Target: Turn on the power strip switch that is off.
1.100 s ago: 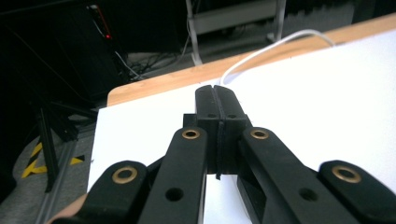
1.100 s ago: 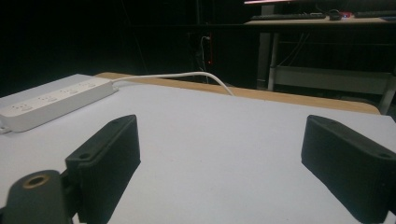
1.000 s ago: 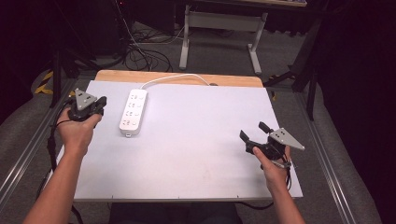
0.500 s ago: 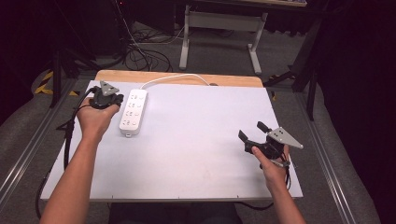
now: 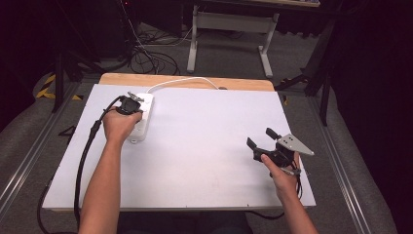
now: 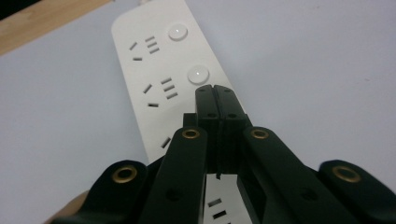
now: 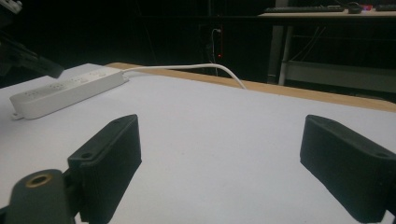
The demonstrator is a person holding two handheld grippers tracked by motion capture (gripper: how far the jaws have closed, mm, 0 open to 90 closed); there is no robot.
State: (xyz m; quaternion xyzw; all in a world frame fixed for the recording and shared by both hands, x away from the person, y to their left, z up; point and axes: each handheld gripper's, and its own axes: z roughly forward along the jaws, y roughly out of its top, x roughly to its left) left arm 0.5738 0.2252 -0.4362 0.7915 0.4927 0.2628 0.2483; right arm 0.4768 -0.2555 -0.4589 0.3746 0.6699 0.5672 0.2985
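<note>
Near the far left corner of the counter (image 5: 204, 146) lies a white power strip (image 5: 141, 117), with its length running from the far edge toward the person and its white cable (image 5: 182, 80) curving away along the far wooden edge. The left tool (image 5: 130, 103) is directly above this strip, with its two black jaws pressed together and nothing between them. In the left gripper view the closed tips point down at the strip's top face, just beside a round white button (image 6: 197, 74), with a second button (image 6: 178, 31) farther along; I cannot tell if the tips already touch the plastic or hover a little over it. My judgement is that the work in hand is to press a switch button with the closed tips, and that the approach is nearly finished while the press itself is not yet done. No plug sits in the sockets which I can see. Near the right edge of the counter the right tool (image 5: 267, 139) rests low, well apart from the strip, with its jaws spread wide and empty. It seems to wait, so what is left belongs probably to the left tool: lowering onto the button, pushing, and lifting away.
</note>
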